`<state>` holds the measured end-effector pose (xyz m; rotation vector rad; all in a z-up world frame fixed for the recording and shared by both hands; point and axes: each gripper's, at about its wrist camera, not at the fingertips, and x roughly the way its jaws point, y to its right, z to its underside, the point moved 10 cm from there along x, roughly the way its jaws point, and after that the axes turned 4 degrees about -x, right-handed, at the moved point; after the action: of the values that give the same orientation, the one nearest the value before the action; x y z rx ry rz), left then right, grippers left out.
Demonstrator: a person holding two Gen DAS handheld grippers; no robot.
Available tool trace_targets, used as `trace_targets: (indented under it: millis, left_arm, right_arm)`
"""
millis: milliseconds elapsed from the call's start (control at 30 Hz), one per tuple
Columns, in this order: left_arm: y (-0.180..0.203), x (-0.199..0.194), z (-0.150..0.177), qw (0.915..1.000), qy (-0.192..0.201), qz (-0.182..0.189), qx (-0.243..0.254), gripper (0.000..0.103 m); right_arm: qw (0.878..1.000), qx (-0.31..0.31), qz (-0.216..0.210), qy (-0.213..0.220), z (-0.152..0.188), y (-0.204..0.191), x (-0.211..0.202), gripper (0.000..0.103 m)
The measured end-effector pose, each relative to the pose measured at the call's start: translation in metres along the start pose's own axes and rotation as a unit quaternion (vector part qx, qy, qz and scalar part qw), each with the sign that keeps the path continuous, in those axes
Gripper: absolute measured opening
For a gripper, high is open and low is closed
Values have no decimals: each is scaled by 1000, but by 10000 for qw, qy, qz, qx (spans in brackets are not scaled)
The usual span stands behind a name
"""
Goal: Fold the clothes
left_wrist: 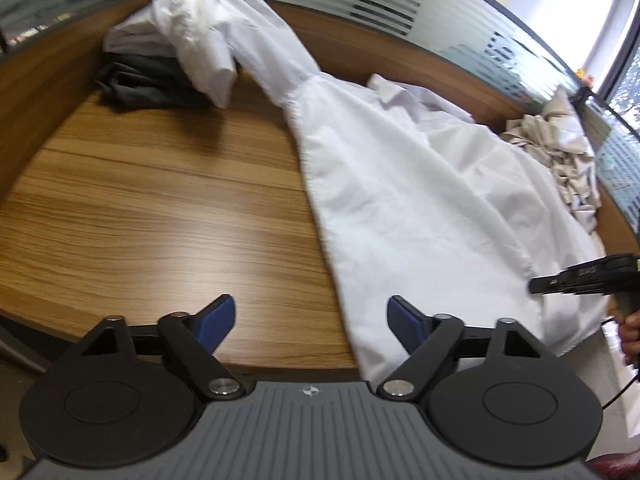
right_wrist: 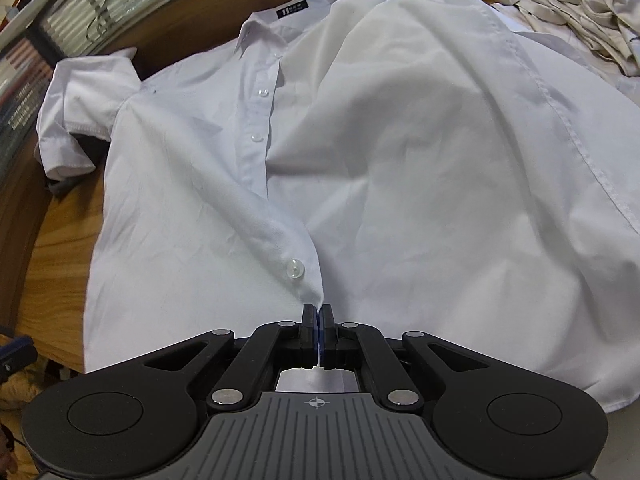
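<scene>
Right wrist view: the right tongs [right_wrist: 319,316] are clenched on the bottom hem of a white short-sleeved shirt [right_wrist: 360,160], right at the button placket [right_wrist: 256,120], just below the lowest button [right_wrist: 295,270]. The shirt lies front-up and spread on the wooden table [right_wrist: 60,240], collar [right_wrist: 272,28] away from the camera, one sleeve [right_wrist: 76,112] out to the left and bunched at its cuff. The right front panel billows and overlaps the placket, so the body is not flat.

In the left wrist view the left tongs [left_wrist: 312,320] are released, jaws wide apart, hovering over bare table [left_wrist: 160,200] near the shirt's side edge [left_wrist: 400,200] and holding nothing. At the far left sits a stack of folded clothes [left_wrist: 160,64], white on dark grey; at the far right is a crumpled beige heap [left_wrist: 560,152].

The fabric looks thin, light and limp: it will sag between grip points, wrinkle easily and slide on the smooth wood. My judgement is that hems, side seams, shoulder seams and the collar are the best holds, since doubled cloth gives the pads more to bite; a pinch in the middle of a panel would only raise a tent. Two holds kept well apart should keep an edge taut
</scene>
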<state>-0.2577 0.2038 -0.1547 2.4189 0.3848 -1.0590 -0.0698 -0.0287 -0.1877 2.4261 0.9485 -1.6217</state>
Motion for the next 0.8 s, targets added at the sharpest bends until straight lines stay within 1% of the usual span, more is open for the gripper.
trace_targets:
  millis: [67,100,133,167,200,367,467,567,633,733,800]
  left_arm:
    - [5,10,1,9999,-102,37,34,70]
    - [7,16,2,9998,-162,37,74,69]
    - [9,19,3,9997,-205,43,104,69]
    - [10,22,3,9997,-222,68,119,68]
    - [11,22,3,9996,-227,106,148,68]
    - [17,19,6,9986,-286,267,361,68]
    - [20,13,11,9973,-344,411,493,68]
    - [21,9,21,9951,-451,506,716,68]
    - [22,6,32,9925,-504,543,976,68]
    - [23,6,52,9862,-573,594,1434,68]
    - [25,8,66,9820,-614,679,1650,68]
  right_arm:
    - [9999,-94,76,-5,3,0,1,5]
    - [9999,-116,99,12,5,0,-1,8]
    - [9999,-107,38,27,10,0,-4,12]
    - [9999,-98,-23,43,15,-1,-7,20]
    - [9999,-89,-85,58,21,-2,-10,25]
    - [9991,-43,-391,134,46,-5,-24,29]
    - [9982,-17,-568,172,61,-7,-32,35]
    - [9981,-49,-606,84,76,-8,-27,37]
    - [9982,-112,-586,54,82,-10,-23,41]
    - [9983,-190,-550,-9,87,-15,-20,41]
    - [9981,-280,-543,-30,89,-19,-21,41]
